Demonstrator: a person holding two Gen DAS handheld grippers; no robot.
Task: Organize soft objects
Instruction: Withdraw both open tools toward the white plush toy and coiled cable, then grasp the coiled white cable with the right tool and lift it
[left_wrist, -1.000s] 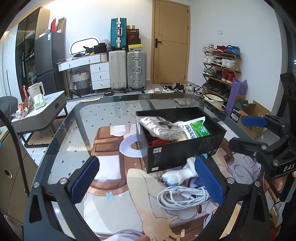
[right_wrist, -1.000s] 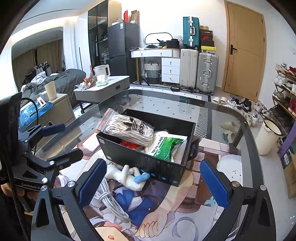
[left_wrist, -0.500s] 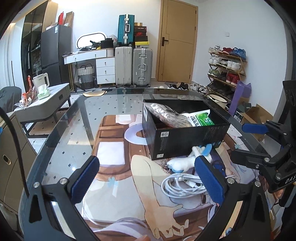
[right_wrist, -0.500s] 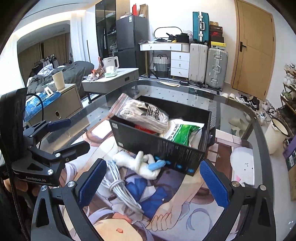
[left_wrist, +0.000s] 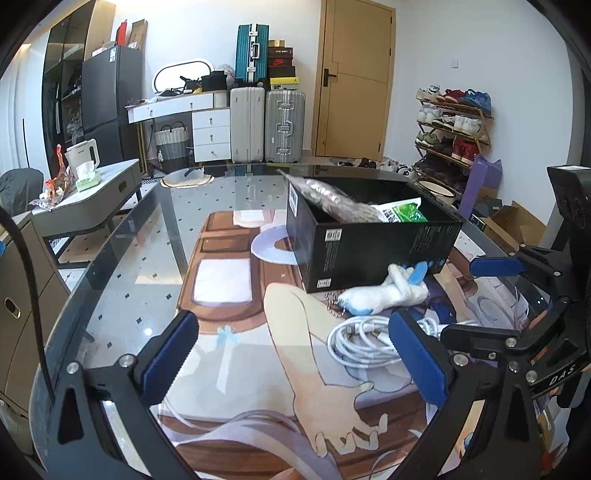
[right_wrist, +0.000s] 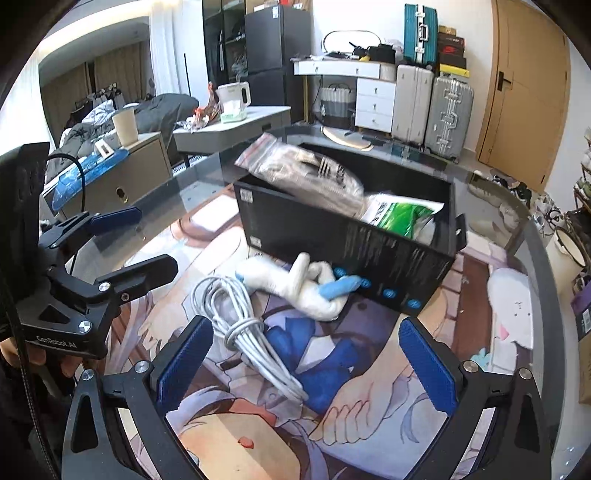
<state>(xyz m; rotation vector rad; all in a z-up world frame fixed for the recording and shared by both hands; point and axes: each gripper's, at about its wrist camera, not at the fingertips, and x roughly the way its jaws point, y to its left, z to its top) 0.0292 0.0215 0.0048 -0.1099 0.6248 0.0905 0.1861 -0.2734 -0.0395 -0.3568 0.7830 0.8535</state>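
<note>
White walls, bright light. Beside wooden door (left_wrist: 354, 79): suitcases (left_wrist: 266, 123) left, shoe rack (left_wrist: 452, 127) right. Dark cabinet (left_wrist: 110, 98) far left.

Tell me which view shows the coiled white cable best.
The right wrist view: the coiled white cable lies whole between the open right gripper fingers. In the left wrist view the cable is partly hidden behind a blue finger pad.

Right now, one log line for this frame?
left gripper: open | right gripper: open | plush toy, white cable: on mat | black box: part-filled

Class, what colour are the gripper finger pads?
Blue pads, clearest in the right wrist view.
</note>
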